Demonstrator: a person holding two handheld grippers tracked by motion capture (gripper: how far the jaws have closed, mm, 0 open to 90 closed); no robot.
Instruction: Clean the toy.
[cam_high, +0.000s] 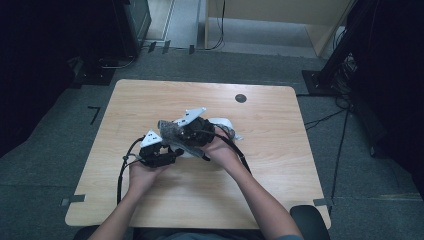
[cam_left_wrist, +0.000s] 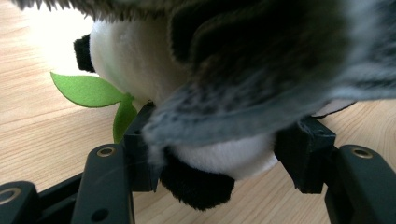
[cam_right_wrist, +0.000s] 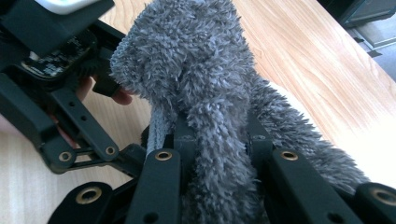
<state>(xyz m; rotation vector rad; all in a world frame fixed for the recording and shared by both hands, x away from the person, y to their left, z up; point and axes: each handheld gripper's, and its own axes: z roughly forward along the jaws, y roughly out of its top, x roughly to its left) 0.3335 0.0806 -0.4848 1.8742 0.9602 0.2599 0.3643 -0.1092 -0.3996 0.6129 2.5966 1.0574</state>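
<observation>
A panda plush (cam_left_wrist: 135, 56), white and black with a green felt leaf (cam_left_wrist: 86, 88), lies at the middle of the wooden table (cam_high: 150, 100). A grey fluffy cloth (cam_right_wrist: 187, 56) is draped over it. My left gripper (cam_left_wrist: 219, 154) has a jaw on each side of the plush's lower body, and both press into it under the cloth's edge (cam_left_wrist: 261, 70). My right gripper (cam_right_wrist: 219, 140) is shut on a bunched fold of the cloth and holds it up. In the high view the left gripper (cam_high: 172, 152) and right gripper (cam_high: 172, 131) sit close together over the plush (cam_high: 222, 122).
A round black grommet (cam_high: 240, 98) sits near the table's far edge. A chair (cam_high: 310, 220) stands at the near right corner. Cables trail across the floor to the right, and dark equipment stands at the back left and right.
</observation>
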